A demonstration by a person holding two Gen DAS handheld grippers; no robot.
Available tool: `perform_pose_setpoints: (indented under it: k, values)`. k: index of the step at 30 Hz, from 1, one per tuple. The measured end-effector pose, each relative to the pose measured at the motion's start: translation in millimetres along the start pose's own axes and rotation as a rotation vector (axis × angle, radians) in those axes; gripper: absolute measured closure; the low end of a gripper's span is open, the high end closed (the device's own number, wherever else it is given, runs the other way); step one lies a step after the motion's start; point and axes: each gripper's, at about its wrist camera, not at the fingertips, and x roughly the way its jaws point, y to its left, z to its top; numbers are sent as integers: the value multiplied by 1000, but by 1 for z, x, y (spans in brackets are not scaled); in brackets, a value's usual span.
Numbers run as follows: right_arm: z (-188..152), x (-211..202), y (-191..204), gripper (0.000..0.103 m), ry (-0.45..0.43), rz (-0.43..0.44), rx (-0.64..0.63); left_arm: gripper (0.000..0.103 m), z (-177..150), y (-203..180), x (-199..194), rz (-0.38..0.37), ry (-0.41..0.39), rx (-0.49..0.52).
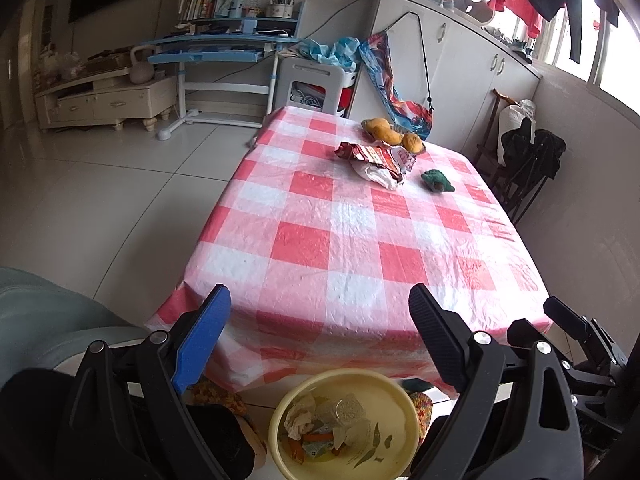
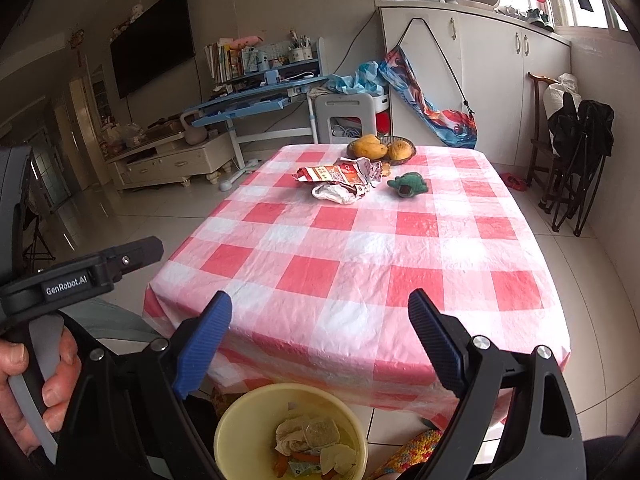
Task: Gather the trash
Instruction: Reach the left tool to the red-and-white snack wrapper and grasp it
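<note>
left claw (image 1: 320,344) agape; right claw (image 2: 320,344) agape | bin (image 2: 240,420) below; wrappers (image 2: 340,180) far

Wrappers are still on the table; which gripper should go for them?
Right, marginally. Both grippers, left and right, hang open and empty above the bin. The wrappers lie at the far end, nearly dead ahead in the right view.

glossy, crinkled plastic tablecloth (image 2: 352,248); shiny foil snack wrapper (image 2: 332,174); smooth matt plastic bowl (image 2: 240,420) holding crumpled paper; polished floor tiles (image 1: 100,200).
</note>
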Motion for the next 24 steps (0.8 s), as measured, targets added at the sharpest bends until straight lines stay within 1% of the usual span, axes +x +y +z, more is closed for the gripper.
perform_pose_setpoints:
  k: [3,7,11,13,16,21,24]
  values:
    - [15,11,-5,17,15,3,-22,16,19,3,4,5,-17,-2]
    - [39,28,-17,17,49,-5,-55,16,42,12,15,1,-15,-16]
    - [60,54,-35,17,102,-19,-71,16,64,11,36,-17,1,-19]
    - [68,69,-44,17,127,-30,-75,16,74,6,49,-26,12,-5]
    - [79,91,-62,17,149,-40,-54,16,87,-4,69,-20,19,38]
    - [95,118,-86,17,153,-22,36,16,116,-26,114,-20,36,106]
    - [106,132,-96,17,156,-22,54,16,131,-38,141,-12,47,137]
